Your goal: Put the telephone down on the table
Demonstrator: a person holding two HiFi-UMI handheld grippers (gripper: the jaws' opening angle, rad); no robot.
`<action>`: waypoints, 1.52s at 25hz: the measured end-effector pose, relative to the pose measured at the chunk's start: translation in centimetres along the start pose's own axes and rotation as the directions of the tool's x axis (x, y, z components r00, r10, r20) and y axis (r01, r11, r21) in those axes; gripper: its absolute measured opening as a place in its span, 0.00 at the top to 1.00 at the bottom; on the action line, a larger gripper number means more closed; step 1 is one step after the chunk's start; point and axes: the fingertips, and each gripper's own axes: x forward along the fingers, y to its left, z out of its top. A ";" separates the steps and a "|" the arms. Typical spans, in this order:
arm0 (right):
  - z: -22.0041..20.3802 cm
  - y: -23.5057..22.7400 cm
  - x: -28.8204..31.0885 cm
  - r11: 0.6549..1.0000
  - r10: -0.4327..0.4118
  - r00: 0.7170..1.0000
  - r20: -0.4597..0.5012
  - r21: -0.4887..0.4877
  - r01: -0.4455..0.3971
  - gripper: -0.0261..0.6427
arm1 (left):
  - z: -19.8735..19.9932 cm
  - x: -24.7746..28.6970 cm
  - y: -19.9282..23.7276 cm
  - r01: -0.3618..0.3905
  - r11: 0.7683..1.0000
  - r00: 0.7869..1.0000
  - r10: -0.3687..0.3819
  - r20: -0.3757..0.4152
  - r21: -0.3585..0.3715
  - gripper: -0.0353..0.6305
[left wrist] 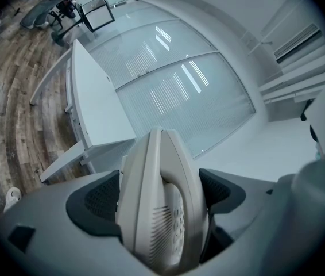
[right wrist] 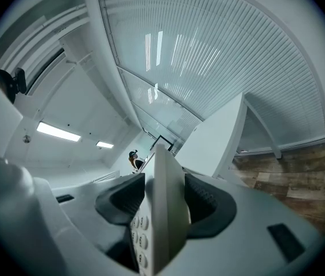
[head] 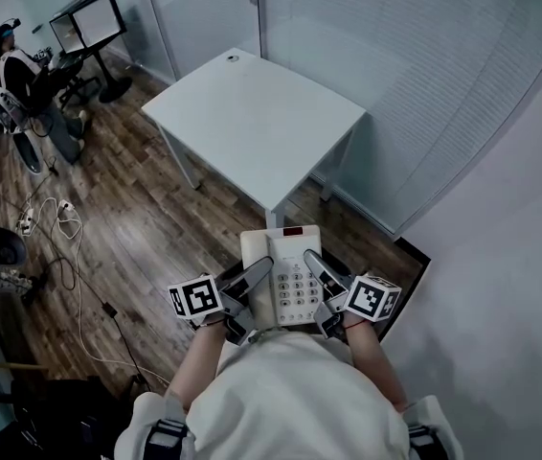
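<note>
Right now we hold the telephone (head: 285,278) up in the air, close in front of our chest, roughly level and face up. Its keypad (head: 297,293) is toward us and a small red window (head: 293,231) sits at its far edge. It is not on the table (head: 252,123). That white table stands ahead of us, and in the head view its near corner shows just past the telephone's far edge. Brown wooden floor (head: 146,218) lies below. The handset (head: 256,257) rests in its cradle along the telephone's left side.

Our left gripper (head: 249,284) has its jaws closed on that left side. In the left gripper view the dark ribbed pads (left wrist: 100,203) press on either face of the handset and body, which stand edge-on between them. Our right gripper (head: 316,274) clamps the right edge the same way. In the right gripper view the thin edge fills the gap between the jaws, and round keys show just beside one pad (right wrist: 122,203). Each pair of jaws is parted only by the telephone's thickness.

Beyond the table runs a glass wall with blinds (head: 424,75). Far off at the left a person (head: 17,70) sits at a desk with a monitor (head: 89,19), and white cables (head: 60,220) lie loose on the floor.
</note>
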 end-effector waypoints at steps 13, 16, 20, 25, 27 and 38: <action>1.4 -1.9 2.8 1.000 -0.023 1.000 -0.010 0.018 0.023 0.63 | 2.2 2.2 2.2 0.000 1.000 1.000 -0.001 -0.023 -0.030 0.32; 2.3 -2.4 4.2 1.000 -0.025 1.000 -0.014 0.009 0.025 0.63 | 3.5 3.1 2.9 0.010 0.999 1.000 -0.011 -0.026 -0.034 0.32; 4.0 -2.9 6.4 1.000 -0.025 1.000 -0.010 0.006 0.025 0.63 | 5.9 4.5 3.6 0.014 0.999 1.000 -0.015 -0.025 -0.030 0.32; 5.5 -3.5 9.7 1.000 -0.031 0.999 -0.015 0.004 0.031 0.63 | 9.0 5.6 5.1 0.011 0.999 1.000 -0.012 -0.022 -0.037 0.32; 6.2 -3.7 11.3 0.999 -0.031 0.999 -0.019 0.008 0.031 0.63 | 10.4 6.1 5.8 0.004 0.999 1.000 -0.005 -0.021 -0.040 0.32; 11.1 -4.3 19.2 0.999 -0.044 0.998 -0.041 0.003 0.044 0.63 | 18.7 9.3 8.3 -0.015 0.999 1.000 0.014 -0.017 -0.050 0.32</action>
